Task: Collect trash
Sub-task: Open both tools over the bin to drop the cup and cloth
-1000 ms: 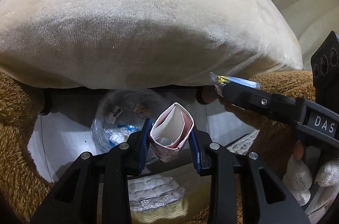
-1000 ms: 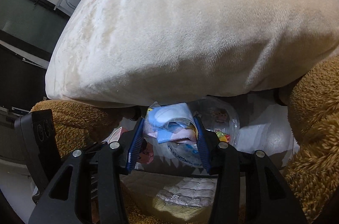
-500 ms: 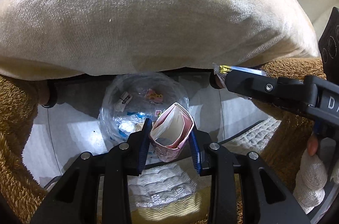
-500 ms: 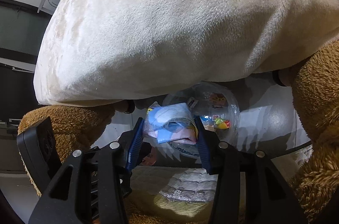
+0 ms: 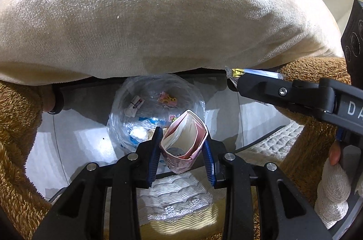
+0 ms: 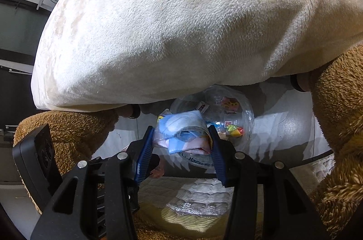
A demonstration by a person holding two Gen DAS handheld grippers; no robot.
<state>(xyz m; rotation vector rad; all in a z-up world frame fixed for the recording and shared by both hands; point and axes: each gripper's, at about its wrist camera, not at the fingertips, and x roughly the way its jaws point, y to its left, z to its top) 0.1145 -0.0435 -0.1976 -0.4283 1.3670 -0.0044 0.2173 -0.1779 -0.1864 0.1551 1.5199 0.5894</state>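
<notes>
The left claw [image 5: 182, 150] squeezes a pink paper carton [image 5: 184, 144]. The right claw [image 6: 180, 147] squeezes a blue and pink wrapper [image 6: 181, 133]. Both hang over the clear trash bag [image 5: 156, 103] on the floor. The bag's mouth looks small, so dropped trash might miss and land beside it

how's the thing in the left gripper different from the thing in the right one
The pink carton in the left gripper is stiff and box-like with its top open, showing a pale inside. The blue wrapper in the right gripper is soft, crumpled plastic, blue and pink. The carton looks narrower; the wrapper bulges wider. Both are clamped between blue pads above the clear trash bag.
</notes>
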